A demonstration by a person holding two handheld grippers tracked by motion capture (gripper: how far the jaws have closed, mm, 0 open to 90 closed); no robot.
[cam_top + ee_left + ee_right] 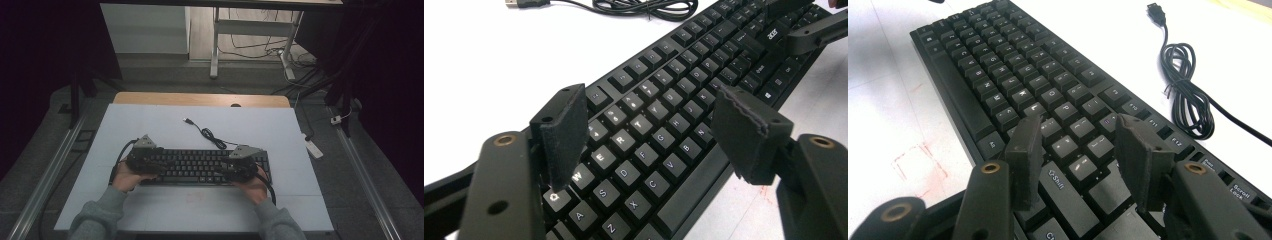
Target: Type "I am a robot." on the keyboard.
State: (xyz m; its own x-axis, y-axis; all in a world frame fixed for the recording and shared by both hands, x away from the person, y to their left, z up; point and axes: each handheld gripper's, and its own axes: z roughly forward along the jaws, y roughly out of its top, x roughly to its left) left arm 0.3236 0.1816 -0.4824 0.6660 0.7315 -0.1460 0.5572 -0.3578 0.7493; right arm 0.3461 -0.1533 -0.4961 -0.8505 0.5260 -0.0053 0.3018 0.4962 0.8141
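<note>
A black keyboard (200,166) lies across the middle of the white tabletop (150,125). Its cable (207,134) curls behind it and ends in a loose USB plug (187,120). My left gripper (159,164) hovers over the keyboard's left end, held in a hand. In the left gripper view the keyboard (674,85) runs under my left gripper (649,100), whose jaws stand wide apart above the letter keys with nothing between them. My right gripper (227,167) is over the right end. In the right gripper view my right gripper (1079,125) is open just above the keyboard (998,75) near the shift key.
The coiled cable (1188,95) lies on the table beyond the function keys. A faint red square mark (918,165) sits on the tabletop in front of the keyboard. A power strip (314,148) lies on the floor to the right, and a desk frame (215,45) stands behind.
</note>
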